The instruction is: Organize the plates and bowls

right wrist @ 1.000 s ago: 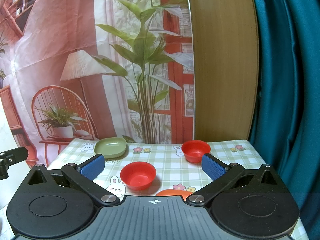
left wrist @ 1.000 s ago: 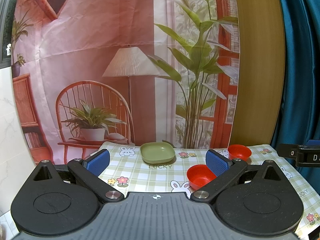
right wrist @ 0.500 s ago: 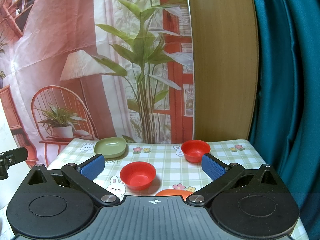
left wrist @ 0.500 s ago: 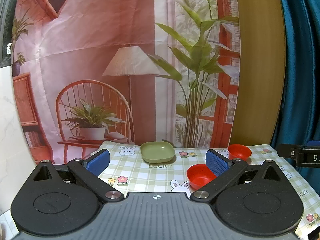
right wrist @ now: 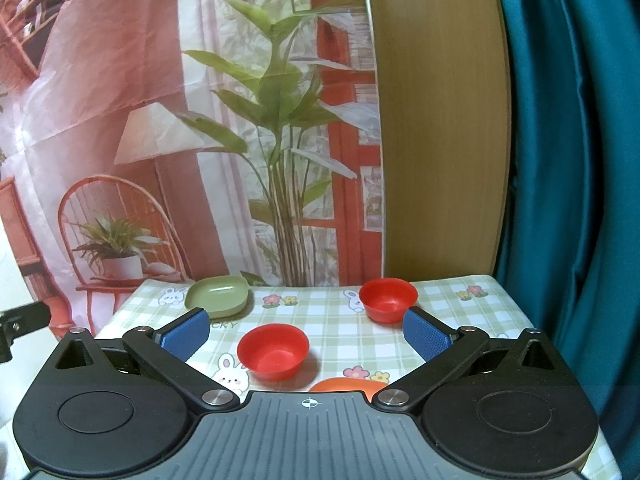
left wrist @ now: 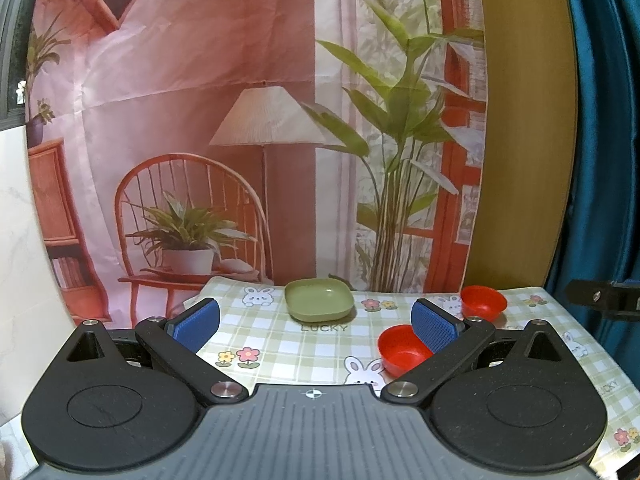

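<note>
A green square plate (left wrist: 320, 298) (right wrist: 218, 295) sits at the back of the checked tablecloth. Two red bowls stand apart: the near red bowl (left wrist: 402, 349) (right wrist: 273, 351) mid-table and the far red bowl (left wrist: 483, 302) (right wrist: 388, 299) toward the back right. An orange dish (right wrist: 344, 385) peeks out just above the right gripper's body. My left gripper (left wrist: 316, 323) is open and holds nothing; its right pad overlaps the near bowl in view. My right gripper (right wrist: 306, 333) hovers open above the near bowl, also holding nothing.
The tablecloth (right wrist: 344, 332) ends at a printed fabric backdrop (left wrist: 200, 120), a wooden panel (right wrist: 436, 140) and a teal curtain (right wrist: 572, 160) on the right. The right gripper's black body (left wrist: 604, 300) shows at the left wrist view's right edge.
</note>
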The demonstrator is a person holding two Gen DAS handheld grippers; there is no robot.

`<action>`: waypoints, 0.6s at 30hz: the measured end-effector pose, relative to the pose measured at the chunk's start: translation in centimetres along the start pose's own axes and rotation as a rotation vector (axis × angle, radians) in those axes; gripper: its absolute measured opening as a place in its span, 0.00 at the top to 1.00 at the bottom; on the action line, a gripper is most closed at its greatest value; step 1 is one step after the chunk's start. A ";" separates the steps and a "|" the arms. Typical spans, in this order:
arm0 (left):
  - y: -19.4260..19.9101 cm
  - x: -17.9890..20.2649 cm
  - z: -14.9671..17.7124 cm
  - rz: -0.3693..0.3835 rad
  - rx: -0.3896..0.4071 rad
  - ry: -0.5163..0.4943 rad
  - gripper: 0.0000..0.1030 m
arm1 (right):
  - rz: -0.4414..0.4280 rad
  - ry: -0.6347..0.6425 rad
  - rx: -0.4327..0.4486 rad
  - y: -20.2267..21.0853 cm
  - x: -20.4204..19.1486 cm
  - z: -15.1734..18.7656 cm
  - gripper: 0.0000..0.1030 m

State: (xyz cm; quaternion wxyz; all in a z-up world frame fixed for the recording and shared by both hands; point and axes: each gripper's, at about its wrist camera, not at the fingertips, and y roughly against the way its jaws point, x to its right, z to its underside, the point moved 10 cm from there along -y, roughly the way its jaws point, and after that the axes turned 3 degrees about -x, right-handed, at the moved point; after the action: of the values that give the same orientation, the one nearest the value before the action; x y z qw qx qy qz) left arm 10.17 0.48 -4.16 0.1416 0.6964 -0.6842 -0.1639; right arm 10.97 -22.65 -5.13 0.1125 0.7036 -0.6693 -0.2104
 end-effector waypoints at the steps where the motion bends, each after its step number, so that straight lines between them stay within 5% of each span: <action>1: -0.2 -0.1 0.0 -0.005 0.000 -0.001 0.00 | 0.000 -0.004 0.002 -0.5 0.4 -0.1 0.00; 18: -4.1 -2.2 -1.3 -0.044 -0.032 -0.039 0.02 | -0.029 0.029 0.002 -5.4 0.1 -0.1 0.06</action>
State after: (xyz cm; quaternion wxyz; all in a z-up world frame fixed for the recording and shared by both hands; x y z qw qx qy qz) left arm 14.36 2.79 -4.64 0.1359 0.7055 -0.6687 -0.1914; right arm 15.84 -22.37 -7.38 0.1183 0.7163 -0.6577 -0.2011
